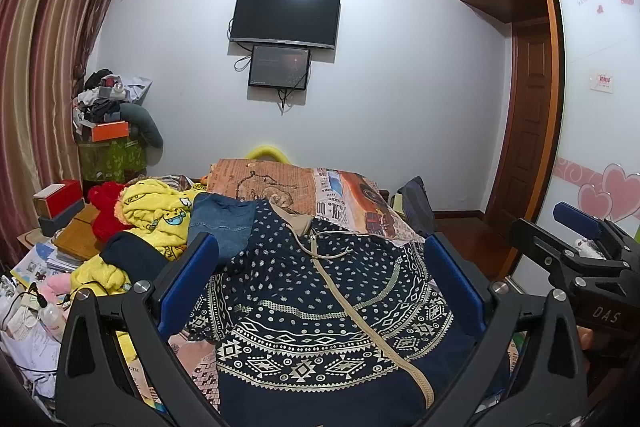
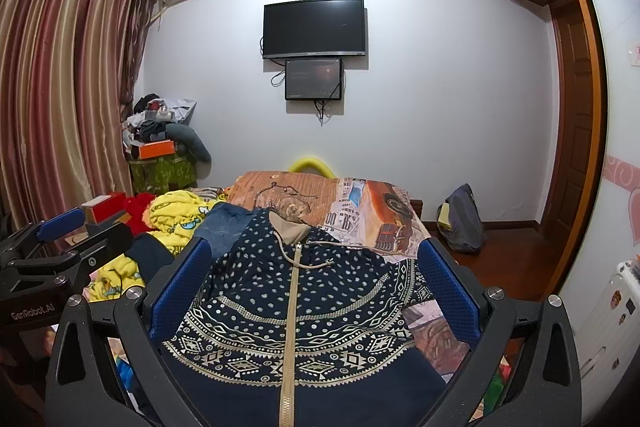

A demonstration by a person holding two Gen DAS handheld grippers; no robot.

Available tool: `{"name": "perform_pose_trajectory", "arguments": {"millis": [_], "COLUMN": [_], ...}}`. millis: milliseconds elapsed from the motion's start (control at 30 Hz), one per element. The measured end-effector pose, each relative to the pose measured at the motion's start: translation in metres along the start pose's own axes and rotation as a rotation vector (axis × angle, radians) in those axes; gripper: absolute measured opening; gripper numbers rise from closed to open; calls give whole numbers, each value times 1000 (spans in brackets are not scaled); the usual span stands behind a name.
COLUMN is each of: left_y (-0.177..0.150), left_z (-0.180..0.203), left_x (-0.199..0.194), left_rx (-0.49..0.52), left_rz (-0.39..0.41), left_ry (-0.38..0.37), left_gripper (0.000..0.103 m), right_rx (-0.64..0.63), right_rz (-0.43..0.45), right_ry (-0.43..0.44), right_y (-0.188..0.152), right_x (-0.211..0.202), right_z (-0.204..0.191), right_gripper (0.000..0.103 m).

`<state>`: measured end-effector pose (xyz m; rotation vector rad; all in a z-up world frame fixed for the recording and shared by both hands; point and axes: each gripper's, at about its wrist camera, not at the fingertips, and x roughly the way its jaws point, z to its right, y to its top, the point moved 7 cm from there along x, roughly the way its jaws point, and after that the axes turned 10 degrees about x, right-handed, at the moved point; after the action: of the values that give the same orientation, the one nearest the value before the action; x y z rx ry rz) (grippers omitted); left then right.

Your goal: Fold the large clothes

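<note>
Across the lower middle of both frames: a navy patterned hooded jacket (image 2: 304,311) lies front-up on the bed (image 2: 380,211), its beige zipper (image 2: 292,307) closed and running from the hood down toward the bottom edge of the frame.
Garment state: spread mostly flat, with no fold visible in the body; the hood sits at the far end, toward the upper middle of the frame, with its drawstrings loose on the chest. The sleeves cannot be made out clearly, so I cannot tell if either is tucked in.
Left hand-held gripper (image 1: 320,283): fingers wide apart with nothing between them, raised over the jacket's lower half; no contact with the cloth shows.
Right hand-held gripper (image 2: 316,287): fingers likewise wide apart and empty, poised over the same jacket; it also appears at the right edge of the left wrist view, level with its partner.
Progress: by my reading the folding of this jacket has barely begun. It is laid out and roughly smoothed, and that is all.
Left to do: take hold of the sides or sleeves, bring them inward, then fold the length over.
Other clothes: a yellow printed garment (image 1: 156,219) and denim piece (image 1: 222,223) lie heaped at the left of the frame, apparently unfolded.
</note>
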<state>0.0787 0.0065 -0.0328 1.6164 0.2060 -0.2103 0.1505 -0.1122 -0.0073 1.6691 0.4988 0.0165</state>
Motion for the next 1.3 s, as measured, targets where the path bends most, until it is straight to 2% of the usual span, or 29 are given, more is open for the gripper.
{"name": "perform_pose_trajectory", "arguments": {"millis": [933, 1133, 1300], "left_y": [-5, -7, -10], "left_z": [-5, -23, -59], "left_x": [16, 35, 68], "left_rx": [7, -4, -41], "left_rz": [-18, -25, -51], "left_ry": [-3, 6, 31], "left_gripper": [103, 103, 103], "right_rx": [15, 10, -12], "right_rz": [-31, -58, -97], "right_ry": [-28, -37, -51], "right_y": [2, 0, -3], "right_x": [18, 36, 64], "right_z": [7, 5, 1], "right_gripper": [102, 102, 102]}}
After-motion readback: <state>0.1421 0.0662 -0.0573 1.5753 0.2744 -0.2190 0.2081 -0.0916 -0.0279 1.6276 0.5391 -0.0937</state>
